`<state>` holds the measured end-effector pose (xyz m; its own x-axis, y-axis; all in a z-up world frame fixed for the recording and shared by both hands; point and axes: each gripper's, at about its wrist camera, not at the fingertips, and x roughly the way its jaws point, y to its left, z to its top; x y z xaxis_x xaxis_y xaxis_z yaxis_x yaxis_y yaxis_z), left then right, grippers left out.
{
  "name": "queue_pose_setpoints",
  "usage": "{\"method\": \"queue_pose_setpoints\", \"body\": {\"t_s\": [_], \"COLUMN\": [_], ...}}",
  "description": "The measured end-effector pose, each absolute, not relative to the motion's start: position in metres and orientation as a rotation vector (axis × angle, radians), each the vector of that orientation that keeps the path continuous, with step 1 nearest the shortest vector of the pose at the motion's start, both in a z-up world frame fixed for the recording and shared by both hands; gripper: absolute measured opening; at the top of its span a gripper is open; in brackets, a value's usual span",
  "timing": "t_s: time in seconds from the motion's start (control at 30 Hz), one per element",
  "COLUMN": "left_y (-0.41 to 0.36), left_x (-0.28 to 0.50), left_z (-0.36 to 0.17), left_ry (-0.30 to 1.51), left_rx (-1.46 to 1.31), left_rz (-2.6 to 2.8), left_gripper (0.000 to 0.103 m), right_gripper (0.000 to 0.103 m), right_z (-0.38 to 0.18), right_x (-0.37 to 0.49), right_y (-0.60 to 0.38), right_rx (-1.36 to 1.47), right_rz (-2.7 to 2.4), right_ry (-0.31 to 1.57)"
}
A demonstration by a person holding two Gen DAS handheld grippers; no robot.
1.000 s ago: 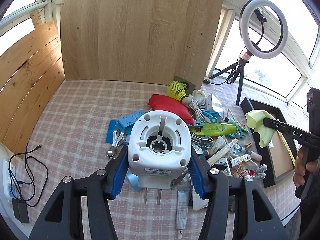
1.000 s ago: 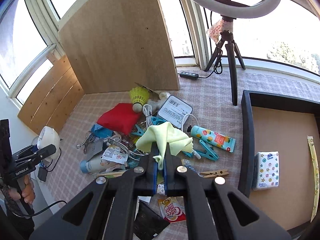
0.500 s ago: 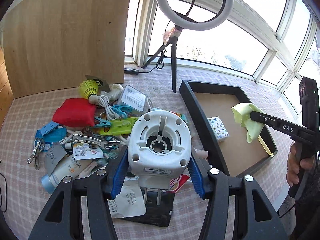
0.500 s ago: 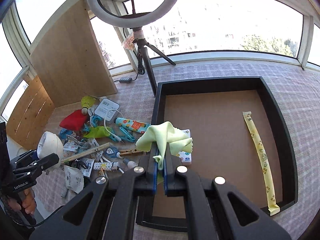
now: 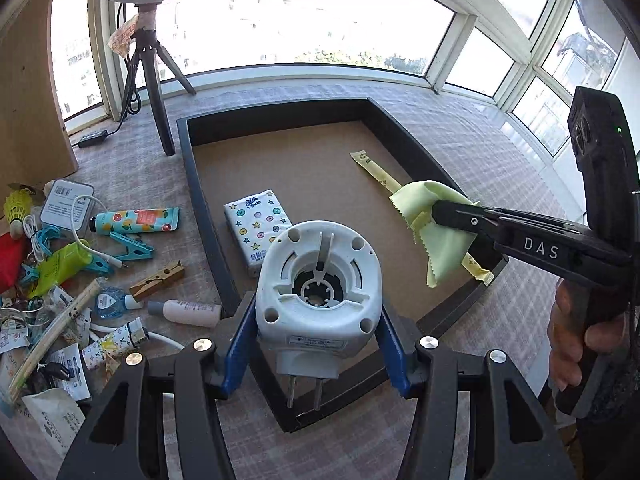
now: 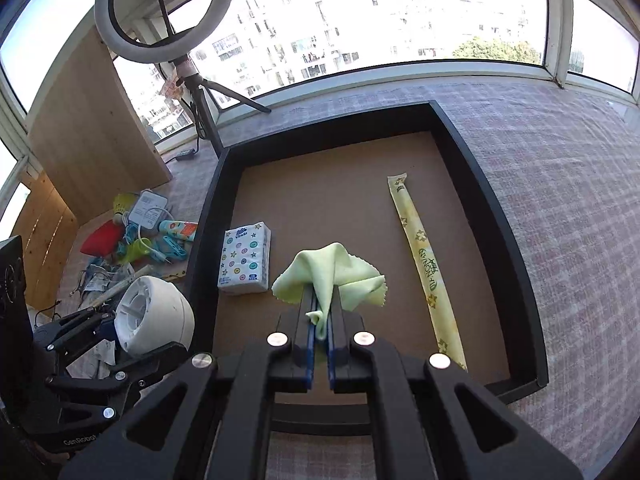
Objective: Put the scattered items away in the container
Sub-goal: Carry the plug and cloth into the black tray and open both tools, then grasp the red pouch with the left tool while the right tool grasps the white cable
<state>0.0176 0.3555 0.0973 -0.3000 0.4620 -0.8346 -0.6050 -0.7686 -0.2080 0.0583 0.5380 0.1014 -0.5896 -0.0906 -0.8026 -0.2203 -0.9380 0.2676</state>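
My left gripper (image 5: 316,312) is shut on a white plug-in appliance (image 5: 318,292) with two metal prongs, held above the near left corner of the black tray (image 5: 200,216). From the right wrist view the same white appliance (image 6: 154,314) hangs just outside the tray's left wall (image 6: 202,240). My right gripper (image 6: 320,304) is shut on a pale green cloth (image 6: 332,274) over the tray's brown floor; the green cloth (image 5: 432,228) also shows at the right of the left wrist view. A tissue pack (image 5: 260,232) and a long yellow sachet (image 6: 424,264) lie in the tray.
Left of the tray lies a heap of scattered items: a patterned tube (image 5: 136,220), blue clips (image 5: 130,244), a wooden clothespin (image 5: 158,280), a small bottle (image 5: 188,312), chopsticks (image 5: 52,336), a shuttlecock (image 5: 16,204). A ring light tripod (image 5: 150,80) stands behind. A hand (image 5: 576,336) grips the right handle.
Both grippers have swept rightward from above the heap to the tray, carrying the white appliance and the green cloth. The tray now fills both views.
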Motion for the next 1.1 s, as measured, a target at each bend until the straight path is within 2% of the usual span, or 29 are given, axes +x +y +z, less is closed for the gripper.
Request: {"method": "queue_pose_setpoints", "body": {"t_s": [0.17, 0.23, 0.27, 0.3, 0.77, 1.1], "left_y": [0.369, 0.373, 0.375, 0.376, 0.343, 0.263], "left_x": [0.014, 0.011, 0.009, 0.009, 0.006, -0.005], "left_z": [0.094, 0.094, 0.094, 0.096, 0.110, 0.121], "left_ry": [0.184, 0.182, 0.182, 0.177, 0.147, 0.089], "left_rx": [-1.284, -1.293, -1.300, -1.291, -1.257, -1.283], "left_rz": [2.099, 2.100, 2.090, 2.091, 2.188, 2.298], "left_gripper": [0.053, 0.058, 0.070, 0.076, 0.075, 0.075], "right_gripper": [0.008, 0.038, 0.065, 0.070, 0.070, 0.070], "right_z": [0.103, 0.104, 0.105, 0.107, 0.115, 0.119], "right_x": [0.052, 0.047, 0.047, 0.048, 0.046, 0.027], "right_y": [0.544, 0.544, 0.544, 0.544, 0.531, 0.483], "right_rx": [-1.382, -1.395, -1.390, -1.362, -1.325, -1.352], "right_rz": [2.703, 2.688, 2.683, 2.689, 2.739, 2.807], "right_ry": [0.528, 0.500, 0.487, 0.477, 0.480, 0.466]}}
